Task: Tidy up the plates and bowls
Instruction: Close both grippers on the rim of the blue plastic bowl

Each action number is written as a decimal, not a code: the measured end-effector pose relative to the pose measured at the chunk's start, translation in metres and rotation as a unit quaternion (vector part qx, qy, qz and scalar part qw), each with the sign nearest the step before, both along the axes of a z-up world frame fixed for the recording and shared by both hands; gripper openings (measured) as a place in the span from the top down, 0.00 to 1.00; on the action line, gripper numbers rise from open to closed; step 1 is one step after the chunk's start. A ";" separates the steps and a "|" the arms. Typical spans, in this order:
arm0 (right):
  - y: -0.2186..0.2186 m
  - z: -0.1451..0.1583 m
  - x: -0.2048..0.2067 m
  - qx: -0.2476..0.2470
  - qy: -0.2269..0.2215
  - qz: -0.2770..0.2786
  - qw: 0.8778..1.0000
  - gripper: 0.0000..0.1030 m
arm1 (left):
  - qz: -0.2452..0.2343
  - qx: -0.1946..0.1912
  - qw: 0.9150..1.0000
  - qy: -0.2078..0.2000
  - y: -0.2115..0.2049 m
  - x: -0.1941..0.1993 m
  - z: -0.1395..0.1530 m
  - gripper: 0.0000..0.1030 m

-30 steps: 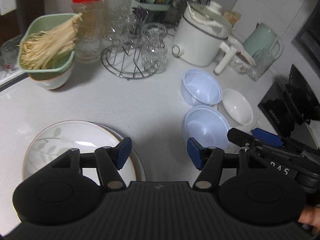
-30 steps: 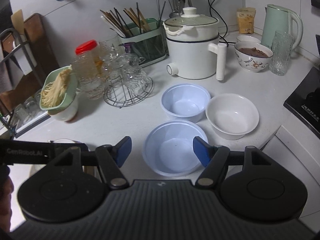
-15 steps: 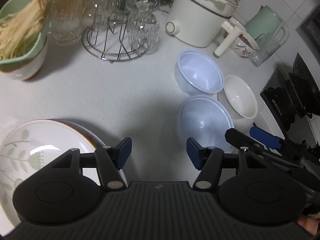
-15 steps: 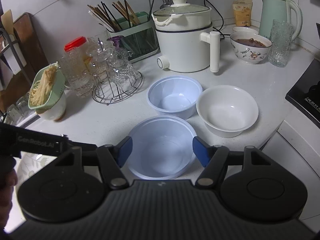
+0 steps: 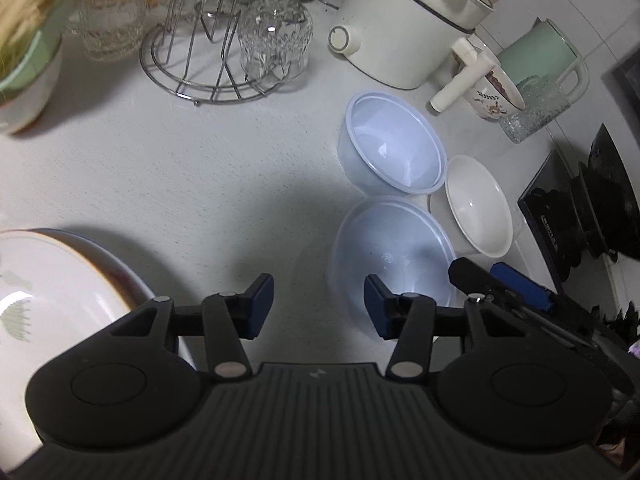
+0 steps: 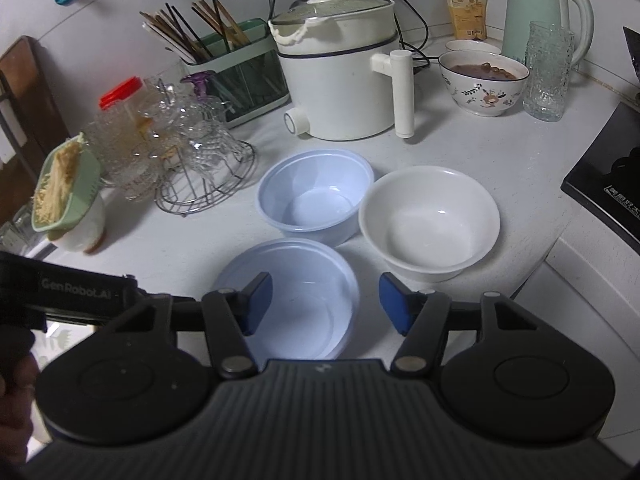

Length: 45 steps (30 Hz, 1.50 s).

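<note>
Both grippers hover over the white counter (image 6: pixel 500 148) with their blue-padded jaws spread wide and nothing held between them. The right gripper (image 6: pixel 326 300) hangs directly above the near blue bowl (image 6: pixel 304 300), whose rim shows between and just ahead of its fingertips. Straight beyond that bowl sits the far blue bowl (image 6: pixel 316 196), the two nearly touching, and ahead to the gripper's right stands the white bowl (image 6: pixel 430 222), just beside both blue ones. Farther ahead is the white electric pot (image 6: pixel 340 76), with a patterned bowl (image 6: pixel 482 80) of dark food and a mint kettle (image 6: pixel 536 12) off to its right. The left gripper (image 5: pixel 319 306) floats over bare counter, and the same near blue bowl (image 5: pixel 394 248) lies just off its right fingertip. To its left, close under the gripper body, lies the stacked plates (image 5: pixel 60 280), the top one painted with leaves. Ahead of it stands a wire rack (image 5: pixel 212 64) with upturned glasses.
</note>
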State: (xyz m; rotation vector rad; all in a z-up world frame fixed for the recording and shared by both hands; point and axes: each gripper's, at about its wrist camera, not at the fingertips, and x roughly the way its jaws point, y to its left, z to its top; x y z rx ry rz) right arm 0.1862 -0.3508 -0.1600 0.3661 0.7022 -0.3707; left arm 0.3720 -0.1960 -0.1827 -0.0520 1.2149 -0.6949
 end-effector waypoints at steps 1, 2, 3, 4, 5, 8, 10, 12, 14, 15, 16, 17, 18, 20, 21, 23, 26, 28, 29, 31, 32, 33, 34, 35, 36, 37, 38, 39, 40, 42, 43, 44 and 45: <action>-0.003 -0.002 0.002 0.000 0.003 0.000 1.000 0.44 | 0.002 -0.002 1.000 0.003 -0.002 0.001 -0.001 0.48; -0.005 -0.004 0.003 0.002 0.005 0.000 1.000 0.47 | 0.004 -0.002 1.000 0.005 -0.003 0.002 -0.002 0.49; -0.008 -0.007 0.005 0.004 0.008 -0.001 1.000 0.48 | 0.005 -0.001 1.000 0.007 -0.005 0.003 -0.003 0.49; -0.010 -0.009 0.006 0.006 0.011 -0.001 1.000 0.52 | 0.005 0.001 1.000 0.009 -0.007 0.004 -0.004 0.50; -0.012 -0.012 0.008 0.010 0.014 -0.002 1.000 0.54 | 0.006 0.001 1.000 0.014 -0.008 0.005 -0.005 0.51; -0.020 -0.019 0.009 0.028 0.021 -0.007 0.999 0.63 | 0.012 -0.002 1.000 0.029 -0.013 0.007 -0.011 0.54; -0.023 -0.022 0.010 0.040 0.024 -0.008 0.999 0.67 | 0.009 -0.001 0.999 0.035 -0.017 0.007 -0.014 0.56; -0.025 -0.025 0.011 0.048 0.028 -0.005 0.998 0.72 | 0.008 -0.002 0.999 0.038 -0.020 0.007 -0.014 0.57; -0.025 -0.027 0.012 0.055 0.028 0.001 0.998 0.74 | 0.009 -0.005 0.999 0.040 -0.022 0.007 -0.014 0.58; -0.024 -0.027 0.013 0.058 0.027 0.005 0.998 0.74 | 0.009 -0.007 0.999 0.042 -0.022 0.007 -0.014 0.58; -0.024 -0.027 0.013 0.062 0.026 0.010 0.998 0.75 | 0.012 -0.010 0.999 0.048 -0.022 0.008 -0.014 0.58; -0.024 -0.028 0.014 0.064 0.025 0.013 0.998 0.76 | 0.017 -0.014 0.998 0.056 -0.021 0.008 -0.015 0.58; -0.024 -0.029 0.015 0.068 0.025 0.017 0.997 0.76 | 0.021 -0.018 0.998 0.061 -0.021 0.009 -0.016 0.58; -0.024 -0.030 0.016 0.078 0.024 0.023 0.996 0.78 | 0.026 -0.020 0.997 0.064 -0.019 0.008 -0.017 0.58; -0.023 -0.030 0.017 0.079 0.024 0.024 0.996 0.78 | 0.027 -0.019 0.997 0.063 -0.018 0.007 -0.017 0.58; -0.022 -0.030 0.018 0.083 0.022 0.029 0.996 0.78 | 0.031 -0.020 0.997 0.063 -0.015 0.007 -0.016 0.58; -0.019 -0.028 0.020 0.092 0.017 0.039 0.995 0.78 | 0.043 -0.020 0.997 0.059 -0.006 0.008 -0.013 0.58; -0.014 -0.025 0.023 0.091 0.011 0.050 0.995 0.78 | 0.050 -0.018 0.997 0.052 0.001 0.007 -0.010 0.58; -0.011 -0.022 0.024 0.092 0.007 0.055 0.994 0.78 | 0.055 -0.016 0.997 0.049 0.004 0.007 -0.007 0.58; -0.007 -0.018 0.028 0.094 0.001 0.066 0.993 0.78 | 0.064 -0.012 0.997 0.042 0.012 0.007 -0.004 0.58; -0.004 -0.017 0.031 0.095 -0.001 0.072 0.993 0.78 | 0.069 -0.009 0.997 0.037 0.015 0.006 -0.003 0.58; -0.001 -0.016 0.033 0.095 -0.001 0.077 0.992 0.78 | 0.073 -0.006 0.997 0.034 0.019 0.006 -0.002 0.58; 0.002 -0.016 0.036 0.094 -0.001 0.083 0.992 0.78 | 0.077 -0.004 0.997 0.032 0.022 0.006 -0.001 0.58; 0.005 -0.016 0.038 0.093 0.000 0.088 0.992 0.78 | 0.081 -0.002 0.996 0.031 0.026 0.006 -0.001 0.58; 0.007 -0.015 0.040 0.093 0.000 0.092 0.991 0.78 | 0.083 0.000 0.996 0.030 0.028 0.006 0.000 0.58; 0.009 -0.016 0.042 0.093 0.001 0.096 0.991 0.78 | 0.086 0.003 0.996 0.028 0.031 0.006 0.000 0.58; 0.011 -0.016 0.044 0.093 0.003 0.100 0.991 0.78 | 0.088 0.006 0.996 0.026 0.032 0.006 0.000 0.58; 0.013 -0.016 0.046 0.092 0.005 0.105 0.990 0.78 | 0.088 0.011 0.996 0.023 0.033 0.005 0.000 0.58; 0.015 -0.016 0.048 0.091 0.006 0.108 0.990 0.78 | 0.087 0.016 0.996 0.020 0.034 0.005 0.000 0.58; 0.017 -0.018 0.050 0.094 0.011 0.113 0.989 0.78 | 0.088 0.025 0.996 0.019 0.035 0.004 0.000 0.58; 0.018 -0.018 0.051 0.096 0.013 0.115 0.989 0.78 | 0.087 0.028 0.996 0.017 0.036 0.004 0.000 0.58; 0.019 -0.018 0.052 0.095 0.014 0.116 0.989 0.78 | 0.086 0.030 0.996 0.017 0.036 0.004 0.000 0.58; 0.020 -0.018 0.054 0.092 0.017 0.119 0.988 0.78 | 0.086 0.032 0.996 0.016 0.037 0.004 -0.001 0.58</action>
